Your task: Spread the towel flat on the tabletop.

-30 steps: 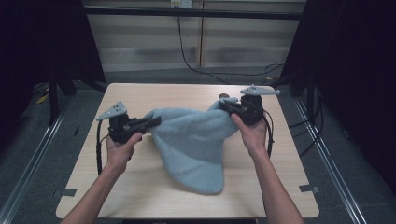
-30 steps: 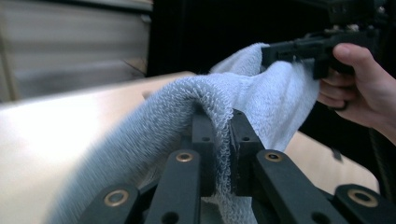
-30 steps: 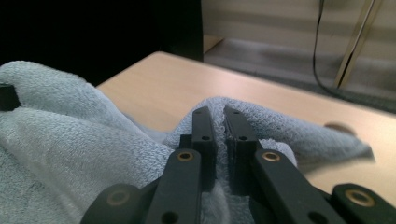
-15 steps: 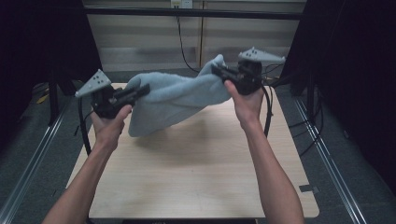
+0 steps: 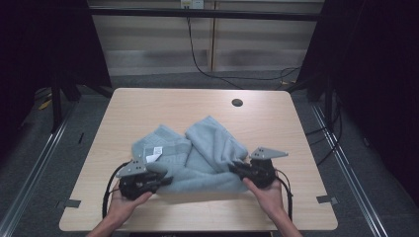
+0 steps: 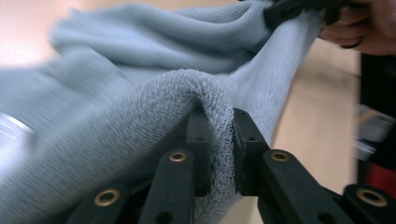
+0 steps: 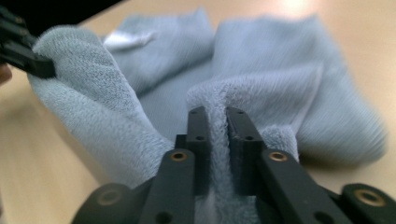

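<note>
Folding the grey-blue towel point(image 5: 197, 158) over, the left gripper point(image 5: 165, 181) and the right gripper point(image 5: 233, 168) have brought its near edge down from the air onto the wooden table point(image 5: 163, 106), each pinching a fold while their jaws have just been opening, so letting go looks close.

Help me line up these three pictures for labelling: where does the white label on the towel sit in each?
High view: white label on the towel, left of middle.
Left gripper view: pale blur at the left edge, probably the label.
Right gripper view: upper left.
Shared landmark: the wooden table.
</note>
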